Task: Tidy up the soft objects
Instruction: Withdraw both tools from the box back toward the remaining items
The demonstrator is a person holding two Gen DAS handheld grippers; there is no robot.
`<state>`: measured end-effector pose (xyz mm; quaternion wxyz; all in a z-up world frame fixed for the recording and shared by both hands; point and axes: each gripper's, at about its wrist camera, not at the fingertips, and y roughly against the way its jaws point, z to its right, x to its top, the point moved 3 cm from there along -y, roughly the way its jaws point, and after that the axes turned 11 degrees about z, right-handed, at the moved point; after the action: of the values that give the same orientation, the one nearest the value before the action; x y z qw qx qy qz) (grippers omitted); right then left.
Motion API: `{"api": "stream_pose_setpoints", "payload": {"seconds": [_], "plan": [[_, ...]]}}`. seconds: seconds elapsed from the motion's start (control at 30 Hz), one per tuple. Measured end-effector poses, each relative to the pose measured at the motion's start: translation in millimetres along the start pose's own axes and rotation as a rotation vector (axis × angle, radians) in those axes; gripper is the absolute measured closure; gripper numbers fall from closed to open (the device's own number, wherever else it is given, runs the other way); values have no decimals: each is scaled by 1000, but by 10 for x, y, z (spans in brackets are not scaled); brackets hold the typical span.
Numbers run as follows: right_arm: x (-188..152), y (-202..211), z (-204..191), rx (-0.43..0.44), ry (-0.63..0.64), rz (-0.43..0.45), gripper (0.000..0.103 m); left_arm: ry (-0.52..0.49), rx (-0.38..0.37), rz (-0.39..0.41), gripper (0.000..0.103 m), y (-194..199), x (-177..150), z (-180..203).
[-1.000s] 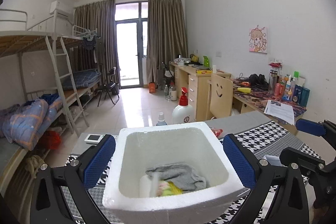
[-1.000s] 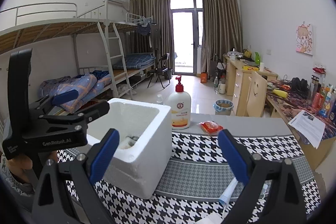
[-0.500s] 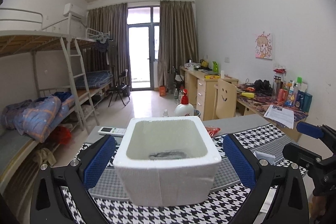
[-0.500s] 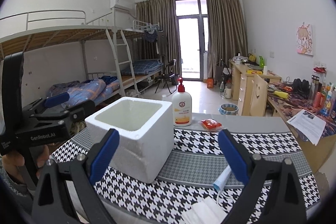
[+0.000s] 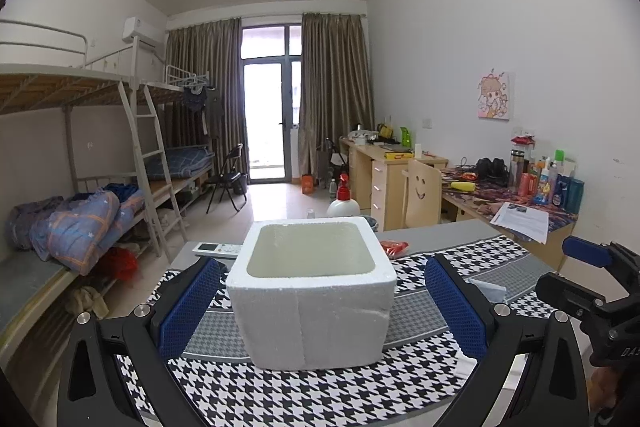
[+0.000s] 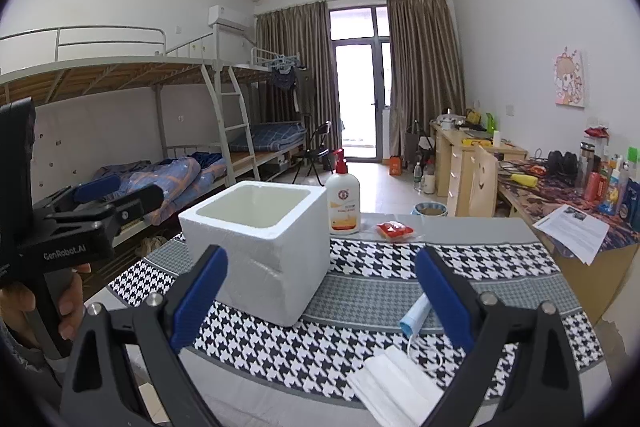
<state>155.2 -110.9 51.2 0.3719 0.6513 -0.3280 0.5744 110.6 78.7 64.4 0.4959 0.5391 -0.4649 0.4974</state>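
A white foam box [image 5: 312, 311] stands on the houndstooth cloth [image 5: 420, 367]; from this height its bottom and contents are hidden. My left gripper [image 5: 320, 265] is open, with a blue finger on either side of the box's near face and touching nothing. My right gripper [image 6: 320, 259] is also open and holds nothing, to the right of the box [image 6: 260, 247]. A folded white face mask [image 6: 396, 383] lies below it near the table's front edge. A rolled blue and white mask [image 6: 416, 315] lies by the right finger.
A pump bottle [image 6: 344, 203] and a red packet [image 6: 394, 229] sit behind the box, and a remote control [image 5: 216, 249] at the back left. A hand [image 6: 68, 307] holds the left gripper [image 6: 80, 219]. Beyond the table are bunk beds on the left and desks on the right.
Both grippers have drawn back and sunk lower from the box. The grey cloth and coloured items seen inside it earlier are now out of sight.
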Motion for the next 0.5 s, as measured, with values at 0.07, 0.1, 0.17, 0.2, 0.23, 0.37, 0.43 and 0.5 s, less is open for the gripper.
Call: {"api": "stream_pose_setpoints", "payload": {"seconds": [0.07,0.1,0.17,0.2,0.23,0.37,0.43,0.5], "plan": [[-57,45,2,1,-6,2,6,1,-6,11,1,71,-34,-3],[-84,69,2,0,-6,3,6,1,-5,14,1,104,-67,5],[-148,100,-5,1,-10,4,6,7,-10,17,1,155,-114,8],[-182,117,-10,0,-16,4,6,13,-14,19,1,189,-150,9],[-217,129,-11,2,-19,3,6,18,-14,20,1,217,-177,8],[-359,207,-39,0,-21,-8,6,33,-17,27,1,349,-346,0],[-417,249,-57,0,-16,-14,6,41,-15,27,1,388,-409,1],[-483,301,-83,-4,-4,-14,6,52,-19,23,1,447,-495,-5]]}}
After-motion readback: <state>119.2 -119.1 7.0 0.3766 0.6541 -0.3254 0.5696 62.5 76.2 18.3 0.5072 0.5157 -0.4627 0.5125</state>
